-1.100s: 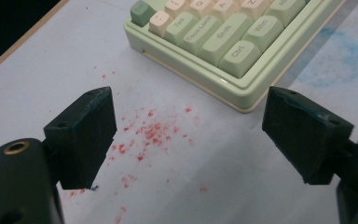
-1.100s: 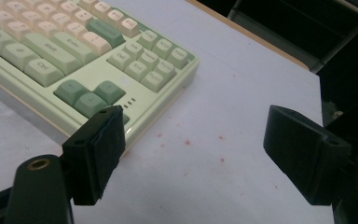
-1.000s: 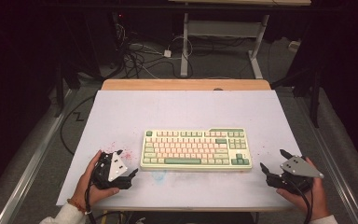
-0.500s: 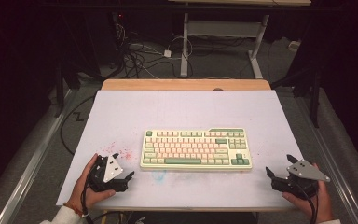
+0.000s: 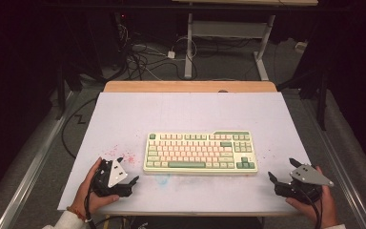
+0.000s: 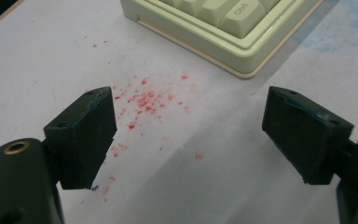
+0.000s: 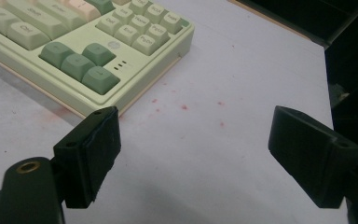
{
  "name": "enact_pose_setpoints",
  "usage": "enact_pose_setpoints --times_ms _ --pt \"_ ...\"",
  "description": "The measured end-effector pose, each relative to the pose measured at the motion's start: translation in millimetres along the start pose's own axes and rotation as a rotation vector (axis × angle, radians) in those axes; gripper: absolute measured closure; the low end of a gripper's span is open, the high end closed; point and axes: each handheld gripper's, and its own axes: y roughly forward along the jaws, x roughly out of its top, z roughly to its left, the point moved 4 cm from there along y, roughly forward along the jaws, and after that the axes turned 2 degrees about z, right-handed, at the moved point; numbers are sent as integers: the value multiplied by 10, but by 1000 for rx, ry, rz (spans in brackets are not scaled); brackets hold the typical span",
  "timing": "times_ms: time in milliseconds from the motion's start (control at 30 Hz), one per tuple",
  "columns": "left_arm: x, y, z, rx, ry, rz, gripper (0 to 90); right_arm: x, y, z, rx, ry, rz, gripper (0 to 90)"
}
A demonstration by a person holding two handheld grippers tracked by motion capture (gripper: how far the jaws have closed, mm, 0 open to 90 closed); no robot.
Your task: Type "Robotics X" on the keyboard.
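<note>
Now both tongs wait at the near corners of the keyboard [image 5: 200, 152].

It lies flat near the middle of the white table [image 5: 124, 114], long axis running left to right, keys up, spacebar row toward the person. Left tongs [image 5: 126, 177] and right tongs [image 5: 282, 170] both stand wide, holding nothing, each just off a near corner. I'd judge the keyboard stiff and fairly light with a smooth case: best gripped by its two short ends, not the keys.
</note>
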Motion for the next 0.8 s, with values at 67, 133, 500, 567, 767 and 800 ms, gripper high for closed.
enact_pose_setpoints --times_ms 67,133,500,567,767,800 --pt "-8 -8 1 2 1 -3 163 6 1 11 -1 -8 2 169" --pt "-12 -19 3 2 -3 -7 164 15 3 26 -4 -18 1 169" --pt "3 -10 -8 1 0 -4 164 20 3 46 -1 -25 4 169" --pt "6 -11 -10 2 2 -7 164 21 1 48 -4 -25 -2 169" --pt "4 -11 -9 3 1 -6 164 26 -4 56 0 -27 1 169" --pt "5 -15 -9 4 2 -6 164 25 -3 58 1 -28 0 169"
